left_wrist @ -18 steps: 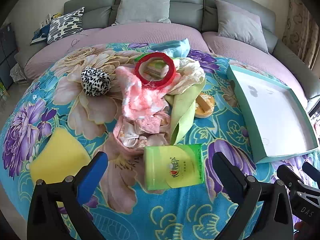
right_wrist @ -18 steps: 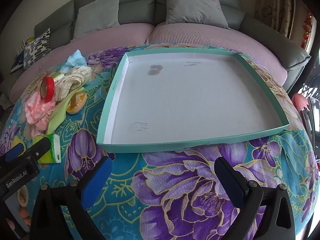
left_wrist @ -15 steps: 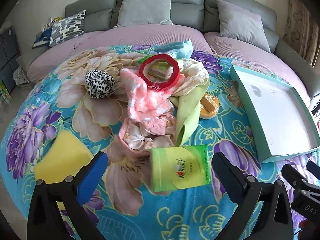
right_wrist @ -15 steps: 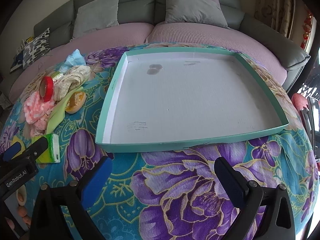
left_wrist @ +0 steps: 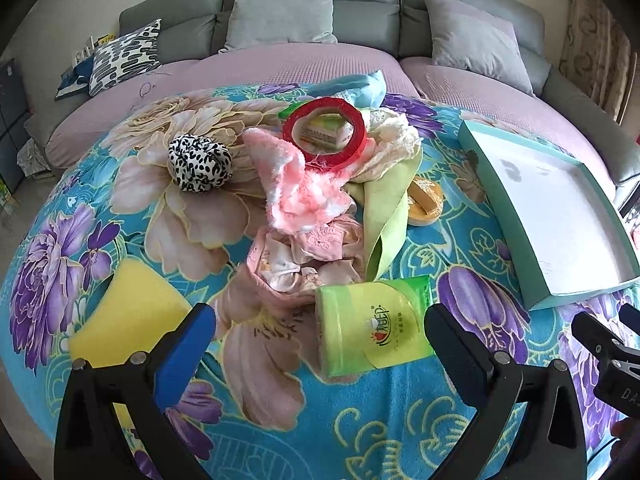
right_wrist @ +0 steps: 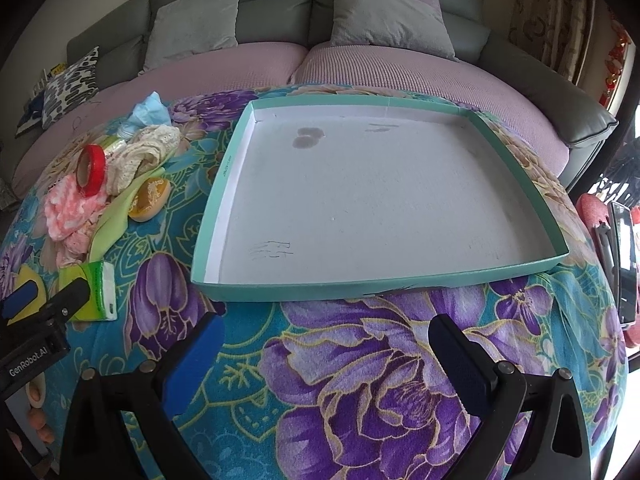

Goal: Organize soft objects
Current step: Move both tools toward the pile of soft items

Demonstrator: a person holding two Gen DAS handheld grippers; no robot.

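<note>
Both grippers hang released; the left gripper (left_wrist: 320, 334) faces the green tissue pack (left_wrist: 374, 330) nearest it, the right gripper (right_wrist: 326, 344) faces the empty tray (right_wrist: 216, 200) at right; the pack probably wants a gentle squeeze across its width.

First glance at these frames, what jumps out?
The loud floral cloth covers everything. At its centre sits a heap of soft fabrics with a red tape ring propped on top. To the right lies a large teal tray, bare inside; both tools, left tool and right tool, stand open.
</note>
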